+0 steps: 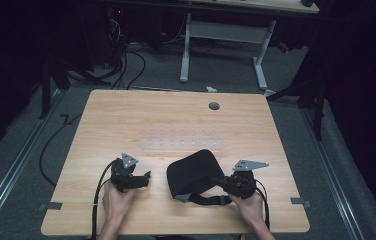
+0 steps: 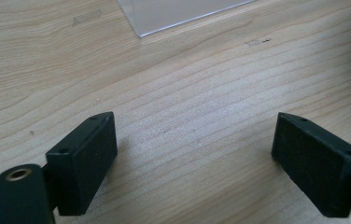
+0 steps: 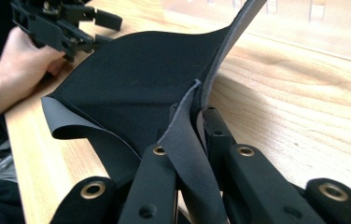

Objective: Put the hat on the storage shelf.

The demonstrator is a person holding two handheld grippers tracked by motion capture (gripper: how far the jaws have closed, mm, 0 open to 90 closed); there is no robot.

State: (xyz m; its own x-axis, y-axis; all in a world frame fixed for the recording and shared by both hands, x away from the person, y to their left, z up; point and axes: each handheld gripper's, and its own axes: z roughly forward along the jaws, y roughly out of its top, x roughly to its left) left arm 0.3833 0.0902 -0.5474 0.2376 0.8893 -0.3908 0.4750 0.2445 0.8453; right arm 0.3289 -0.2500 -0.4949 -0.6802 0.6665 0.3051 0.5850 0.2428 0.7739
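A black flexible mat (image 1: 191, 172) with a grey underside lies at the front middle of the wooden table (image 1: 141, 115), partly folded and lifted. My right gripper (image 1: 216, 181) is shut on its right edge. In the right gripper view the jaws (image 3: 197, 116) pinch the mat (image 3: 136, 74), whose grey edge curls up between them. My left gripper (image 1: 147, 178) rests just left of the mat, apart from it, held by a hand. Its jaws (image 2: 192, 144) stand wide open over bare wood. The same left gripper (image 3: 66, 23) appears beyond the mat in the right gripper view.
A clear plastic sheet (image 1: 183, 143) lies flat behind the mat, its corner also in the left gripper view (image 2: 183, 11). A round cable hole (image 1: 214, 106) is at the table's back. Tape marks (image 1: 51, 205) sit near the front corners. Cables and white desk legs (image 1: 185, 50) stand beyond.
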